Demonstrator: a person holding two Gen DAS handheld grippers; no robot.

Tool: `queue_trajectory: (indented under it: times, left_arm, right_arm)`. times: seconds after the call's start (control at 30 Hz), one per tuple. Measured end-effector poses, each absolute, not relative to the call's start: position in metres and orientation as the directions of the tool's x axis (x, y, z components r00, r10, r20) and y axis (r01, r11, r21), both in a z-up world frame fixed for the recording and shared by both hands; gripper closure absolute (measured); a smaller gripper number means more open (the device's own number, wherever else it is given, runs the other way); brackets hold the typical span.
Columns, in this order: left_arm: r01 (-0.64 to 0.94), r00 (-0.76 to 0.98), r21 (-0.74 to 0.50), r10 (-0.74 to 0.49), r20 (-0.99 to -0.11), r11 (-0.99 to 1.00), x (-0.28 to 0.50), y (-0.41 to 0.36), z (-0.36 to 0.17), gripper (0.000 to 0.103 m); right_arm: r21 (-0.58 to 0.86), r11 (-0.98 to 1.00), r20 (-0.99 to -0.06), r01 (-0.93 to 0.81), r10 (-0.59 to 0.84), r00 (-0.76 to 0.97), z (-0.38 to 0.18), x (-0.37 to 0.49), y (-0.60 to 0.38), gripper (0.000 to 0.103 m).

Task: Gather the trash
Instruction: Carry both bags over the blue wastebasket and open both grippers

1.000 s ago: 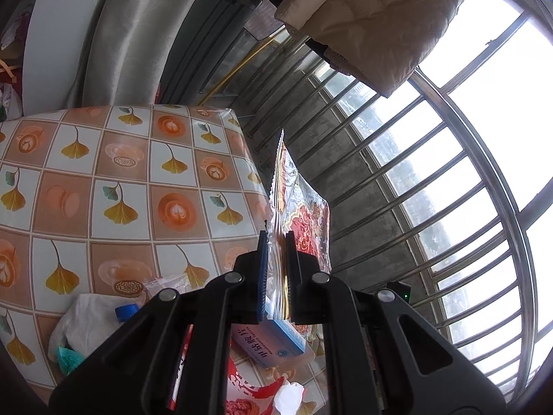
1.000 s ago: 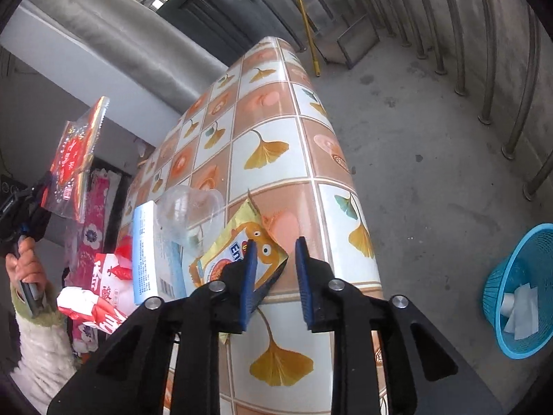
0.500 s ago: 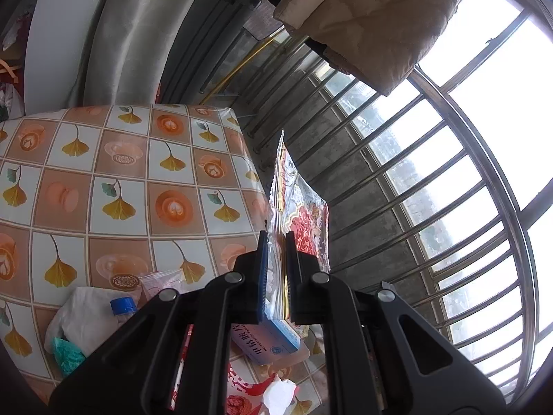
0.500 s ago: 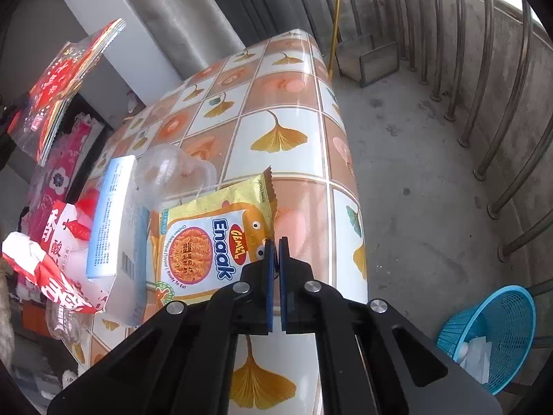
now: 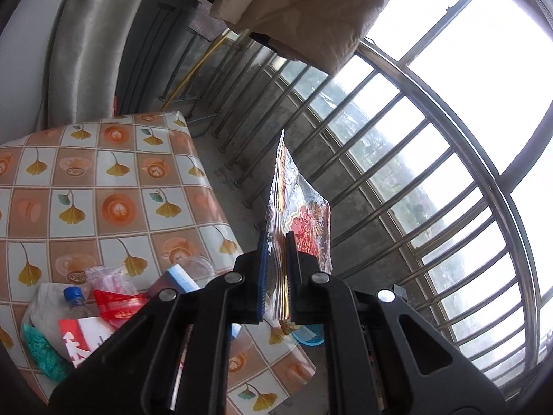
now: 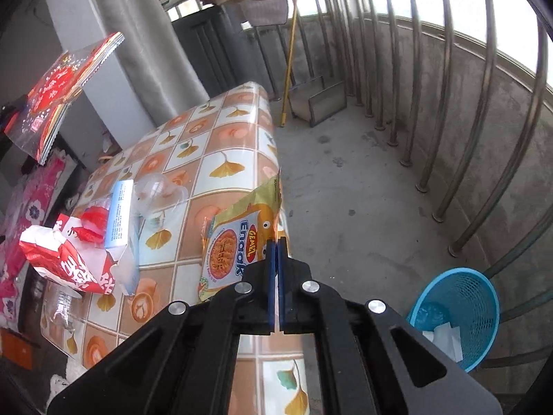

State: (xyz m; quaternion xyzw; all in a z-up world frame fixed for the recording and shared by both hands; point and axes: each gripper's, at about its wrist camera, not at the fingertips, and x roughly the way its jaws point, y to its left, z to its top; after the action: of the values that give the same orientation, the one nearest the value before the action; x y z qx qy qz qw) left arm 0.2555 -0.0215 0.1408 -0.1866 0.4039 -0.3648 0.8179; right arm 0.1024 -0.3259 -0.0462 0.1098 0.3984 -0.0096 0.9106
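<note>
2 wrappers [image 5: 304, 214] [image 6: 238, 242], 1 bin [image 6: 459, 311]

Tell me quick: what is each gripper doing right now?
Left gripper: shut on the red packet.
Right gripper: shut on the yellow snack packet.

I see an orange-and-white checked tablecloth [image 6: 221, 159] with yellow ginkgo leaves, a yellow snack packet [image 6: 238, 242], a blue basket [image 6: 463, 307].
</note>
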Motion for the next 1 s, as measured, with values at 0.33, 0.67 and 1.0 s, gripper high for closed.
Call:
queue_trajectory:
  times: [0.33,0.67,1.0]
  left_arm:
    - [0.575,0.197,-0.489,-0.691,-0.696,0.656,0.218,-0.222,0.102,0.095]
    - [0.726,0.096,-0.3,-0.524,-0.846,0.619,0.16,-0.41,-0.014,0.095]
    - [0.75,0.036,-0.253,-0.42,-0.907,0.612,0.148,-0.522,-0.128,0.065]
  right_arm:
    - [0.342,0.823,-0.682,0.454,-0.116,0.722,-0.063,-0.005,-0.458,0.102]
    - [0.356,0.539,-0.786,0.764,-0.269,0.556,-0.151,-0.086,-0.562,0.102]
    - [0.392,0.382,-0.821,0.837,-0.266,0.506,-0.226,-0.072,-0.622,0.098]
